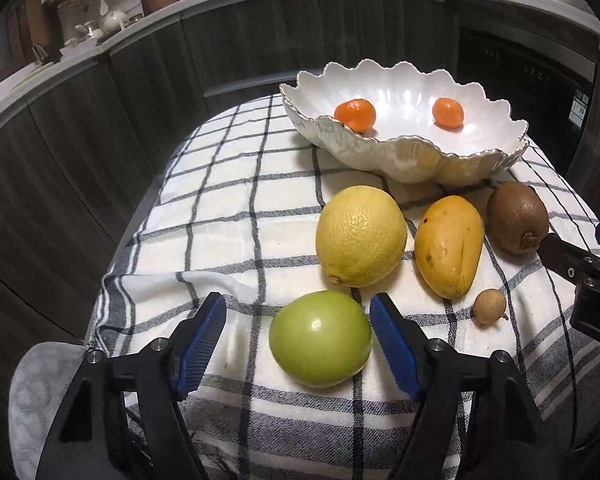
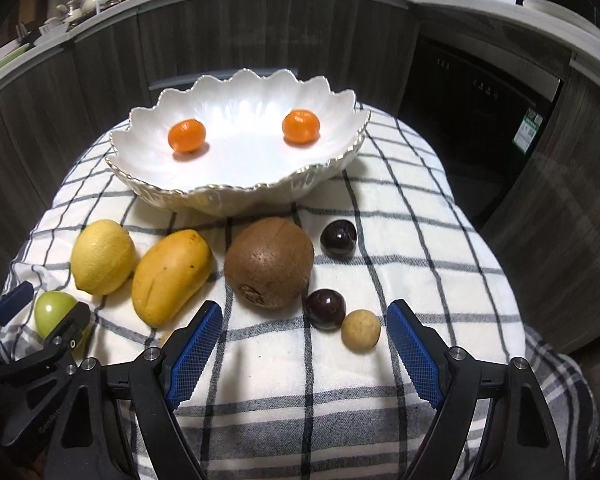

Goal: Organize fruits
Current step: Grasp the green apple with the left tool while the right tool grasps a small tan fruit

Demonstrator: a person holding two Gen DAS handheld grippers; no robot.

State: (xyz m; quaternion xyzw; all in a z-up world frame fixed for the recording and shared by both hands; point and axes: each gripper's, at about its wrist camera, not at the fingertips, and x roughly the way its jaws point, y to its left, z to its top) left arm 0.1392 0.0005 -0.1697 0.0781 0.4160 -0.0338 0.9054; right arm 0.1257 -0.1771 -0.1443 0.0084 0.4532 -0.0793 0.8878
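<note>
The left gripper (image 1: 298, 312) stands open around the green apple (image 1: 320, 338), one blue pad just beside its right flank and the other pad apart from its left, so it should centre on the fruit before squeezing across its widest part. The right gripper (image 2: 304, 320) gapes wide and empty, with a dark plum (image 2: 325, 308) and a small tan fruit (image 2: 361, 333) lying between its pads toward the right one; best settle on one fruit. Both loads then go to twelve o'clock, into the scalloped white bowl (image 2: 152, 196) where two mandarins (image 2: 187, 135) already sit on the checked cloth (image 2: 420, 240).
</note>
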